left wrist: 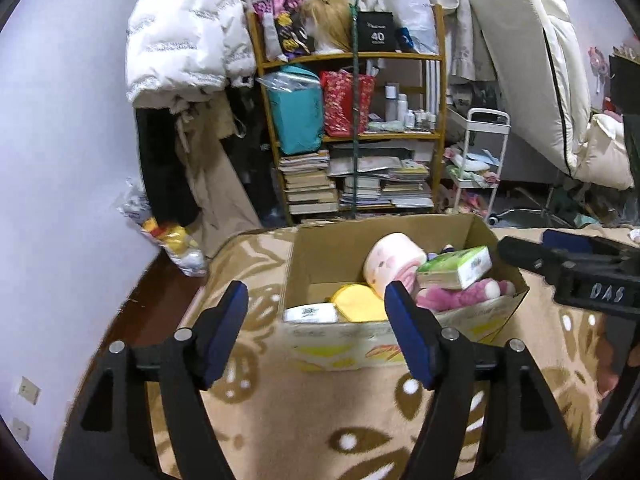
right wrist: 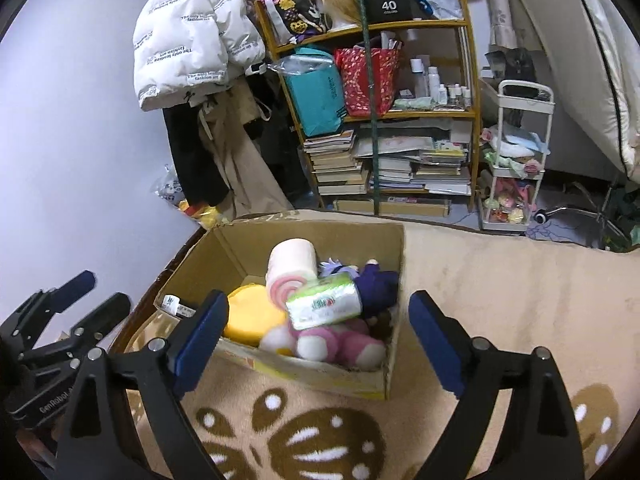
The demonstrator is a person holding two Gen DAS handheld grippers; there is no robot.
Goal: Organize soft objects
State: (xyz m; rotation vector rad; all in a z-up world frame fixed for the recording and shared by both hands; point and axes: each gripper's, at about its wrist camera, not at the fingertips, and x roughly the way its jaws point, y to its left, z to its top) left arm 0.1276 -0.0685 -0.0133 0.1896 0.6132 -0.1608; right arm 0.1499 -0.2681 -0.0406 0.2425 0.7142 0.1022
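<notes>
On a bed spread with a tan patterned blanket (right wrist: pixel 500 280), a cardboard box (right wrist: pixel 394 360) is sitting packed with soft things while two handheld grippers are hovering short of it. The left gripper (left wrist: pixel 316 312) is standing partly open with nothing between its blue pads, its tips lined up with the box's near wall; the right gripper (right wrist: pixel 316 332) is gaping wide, likewise empty, its fingers framing the box's open top. Inside, a green tissue pack (right wrist: pixel 324 306) is lying tilted across a pink plush toy (right wrist: pixel 340 344), a pink-and-white rolled cushion (right wrist: pixel 290 268) is leaning behind it, a yellow round cushion (right wrist: pixel 250 318) is filling the left side, a dark purple doll (right wrist: pixel 376 284) is wedged at the far right, and a white tissue pack (left wrist: pixel 310 314) is resting against the near left wall. No loose item is showing on the blanket, so the sorting is looking close to done. Any tidying that remains is calling for a light touch: the tissue pack is perching loosely on top and could be sliding off if nudged, so pressing it flat from above is likely serving better than a sideways push. A crowded bookshelf (right wrist: pixel 472 114) is standing behind.
</notes>
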